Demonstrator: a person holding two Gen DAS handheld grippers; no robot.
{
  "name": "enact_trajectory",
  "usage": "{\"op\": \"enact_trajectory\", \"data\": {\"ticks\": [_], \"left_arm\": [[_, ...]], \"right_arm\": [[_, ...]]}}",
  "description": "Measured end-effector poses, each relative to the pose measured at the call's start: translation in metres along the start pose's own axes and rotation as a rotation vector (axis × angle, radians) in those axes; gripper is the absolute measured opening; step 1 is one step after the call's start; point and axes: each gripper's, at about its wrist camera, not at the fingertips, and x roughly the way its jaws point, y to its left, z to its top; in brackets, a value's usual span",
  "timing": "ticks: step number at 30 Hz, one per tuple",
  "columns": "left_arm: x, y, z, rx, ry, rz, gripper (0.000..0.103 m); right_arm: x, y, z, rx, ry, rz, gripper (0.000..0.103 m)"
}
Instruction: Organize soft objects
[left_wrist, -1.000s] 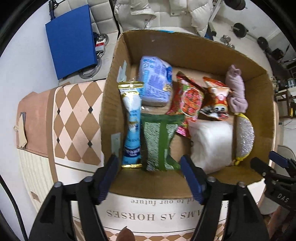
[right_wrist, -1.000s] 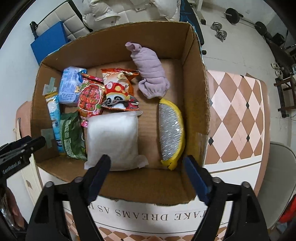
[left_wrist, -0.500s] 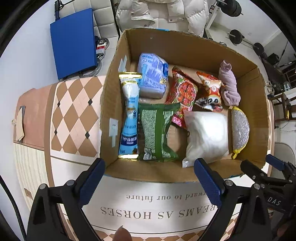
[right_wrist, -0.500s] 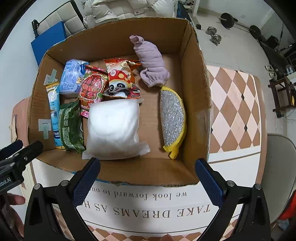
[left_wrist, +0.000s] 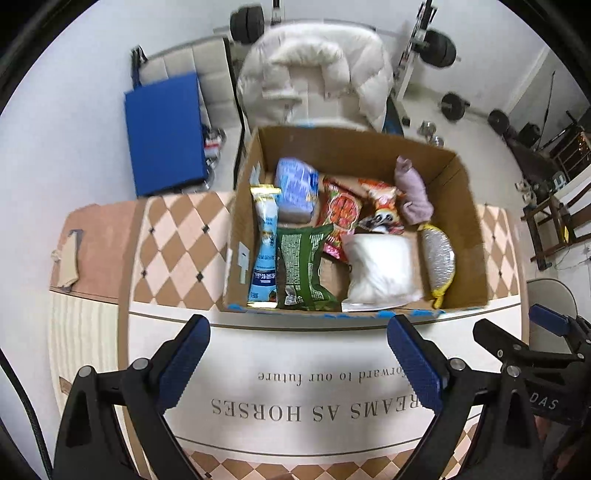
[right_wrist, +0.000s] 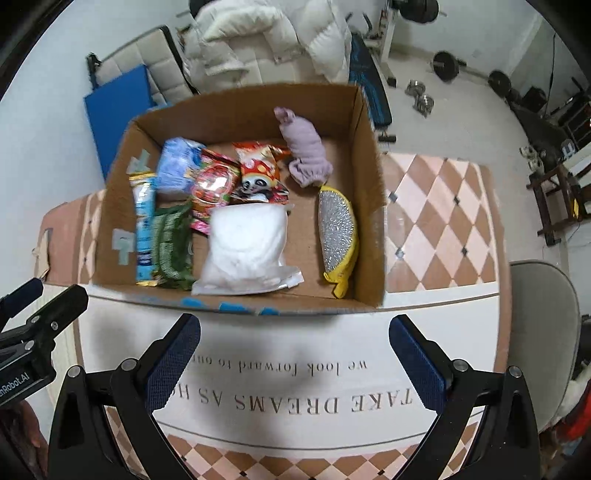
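Your left gripper (left_wrist: 297, 356) and right gripper (right_wrist: 295, 354): both spread apart, holding nothing, near the bench (right_wrist: 424, 325) edge. Cardboard box (right_wrist: 369, 184) beyond holds white pouch (right_wrist: 247, 240), purple sock (right_wrist: 306, 151), snack packets.

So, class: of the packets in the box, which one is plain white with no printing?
The white packet, near the front between the green packet and the yellow sponge; every other packet is coloured and printed.

— Underneath it all?
— Table (left_wrist: 173, 251) with a tan-and-peach diamond-check top, white band of upside-down lettering along the near edge.
— Directly on it?
— Open cardboard box (left_wrist: 460, 206), standing toward the near edge, soft goods inside. Off to the left, plain brown board (left_wrist: 99, 251) with a torn scrap (left_wrist: 68, 264).
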Motion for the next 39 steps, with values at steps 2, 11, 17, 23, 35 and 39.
{"op": "enact_trajectory", "data": {"ticks": [2,11,17,23,35,39], "left_arm": [[-0.017,-0.003,-0.009,0.006,-0.030,-0.003,0.098],[-0.097,-0.020,-0.049,0.064,-0.138,-0.021,0.098],[-0.144,-0.023,-0.074,0.073,-0.208,-0.020,0.098],[-0.180,-0.022,-0.093,0.070,-0.254,-0.024,0.098],[-0.222,-0.024,-0.126,0.063,-0.282,-0.044,0.098],[-0.230,-0.027,-0.132,0.071,-0.298,-0.043,0.098]], "right_arm": [[-0.024,0.001,-0.014,-0.011,-0.039,0.002,0.103],[-0.117,0.000,-0.078,-0.036,-0.188,0.000,0.103],[-0.167,0.000,-0.115,-0.032,-0.265,-0.002,0.103],[-0.217,0.003,-0.149,-0.027,-0.336,0.019,0.103],[-0.279,0.002,-0.201,-0.003,-0.400,-0.001,0.103],[-0.288,0.000,-0.208,0.002,-0.408,-0.018,0.103]]}}
